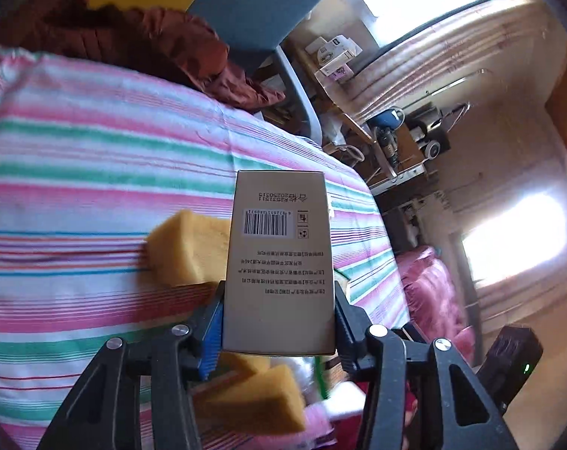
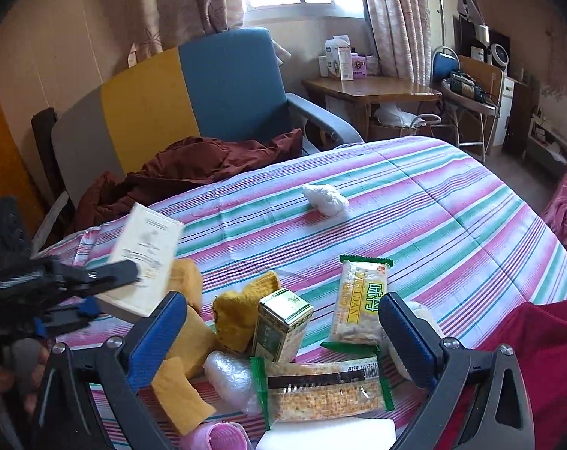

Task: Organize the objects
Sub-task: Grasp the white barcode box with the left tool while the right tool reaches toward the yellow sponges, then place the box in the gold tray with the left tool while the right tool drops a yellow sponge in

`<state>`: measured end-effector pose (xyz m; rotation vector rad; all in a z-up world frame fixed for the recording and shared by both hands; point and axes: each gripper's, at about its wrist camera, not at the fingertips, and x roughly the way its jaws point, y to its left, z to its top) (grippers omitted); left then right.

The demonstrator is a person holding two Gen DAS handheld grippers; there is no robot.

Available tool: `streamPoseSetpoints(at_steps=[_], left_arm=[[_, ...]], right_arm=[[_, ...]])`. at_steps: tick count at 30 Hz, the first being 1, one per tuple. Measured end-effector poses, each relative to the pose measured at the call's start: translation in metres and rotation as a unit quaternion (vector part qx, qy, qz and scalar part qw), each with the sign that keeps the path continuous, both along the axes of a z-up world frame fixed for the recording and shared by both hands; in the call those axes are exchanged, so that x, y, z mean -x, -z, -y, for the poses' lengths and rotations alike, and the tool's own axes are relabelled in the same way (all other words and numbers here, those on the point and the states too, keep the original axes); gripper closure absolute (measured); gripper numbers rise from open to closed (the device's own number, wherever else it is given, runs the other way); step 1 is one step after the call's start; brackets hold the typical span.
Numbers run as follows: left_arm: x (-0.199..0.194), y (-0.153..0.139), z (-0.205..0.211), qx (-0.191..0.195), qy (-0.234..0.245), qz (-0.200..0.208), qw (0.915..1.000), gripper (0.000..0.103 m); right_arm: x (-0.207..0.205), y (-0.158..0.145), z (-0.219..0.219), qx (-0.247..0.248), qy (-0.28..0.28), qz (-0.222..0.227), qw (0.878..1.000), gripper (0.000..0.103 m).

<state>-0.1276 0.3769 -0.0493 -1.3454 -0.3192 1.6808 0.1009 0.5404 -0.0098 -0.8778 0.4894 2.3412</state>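
My left gripper (image 1: 279,322) has its jaws pinching the beige carton (image 1: 277,262) by its two long side faces; the carton's long axis runs straight out along the fingers, its barcode face toward the camera. It is carried clear of the striped bed (image 1: 96,157), above the near-edge pile; a yellow sponge block (image 1: 186,247) lies on the bedcover just left of the carton.

My right gripper (image 2: 279,341) has its jaws spread wide, holding nothing; it hovers over the same pile. Taking the green tea box (image 2: 283,324) as landmark: the box sits between my right jaws, upright and tilted; one cracker packet (image 2: 358,300) lies just right of it, long axis pointing away from me; a second cracker packet (image 2: 320,390) lies in front of it, long axis crosswise; the carton is up and to its left.

Judgement: the open ground for setting the carton down lies beyond the tea box, toward the white wad (image 2: 325,198); the left gripper is the one loaded; the right is nearer the tea box.
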Motion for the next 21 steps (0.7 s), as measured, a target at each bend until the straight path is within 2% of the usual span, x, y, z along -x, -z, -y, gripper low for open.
streamPoseSetpoints(at_steps=[6, 11, 13, 18, 21], left_arm=[[-0.007, -0.023, 0.049, 0.022, -0.018, -0.052, 0.9983, 0.053], [-0.020, -0.037, 0.107, 0.055, -0.042, -0.114, 0.9910, 0.053], [-0.022, -0.038, 0.135, 0.066, -0.054, -0.126, 0.9884, 0.053], [-0.022, -0.037, 0.197, 0.085, -0.099, -0.132, 0.9827, 0.053], [-0.022, -0.036, 0.235, 0.099, -0.129, -0.139, 0.9767, 0.053]], right_arm=[[0.005, 0.000, 0.013, -0.014, -0.027, 0.001, 1.000, 0.000], [0.018, 0.002, 0.027, -0.003, -0.069, 0.008, 0.998, 0.000], [0.028, 0.002, 0.036, 0.008, -0.095, 0.010, 0.995, 0.000], [0.075, 0.010, 0.054, 0.025, -0.149, 0.044, 0.988, 0.000], [0.118, 0.027, 0.060, 0.023, -0.163, 0.094, 0.982, 0.000]])
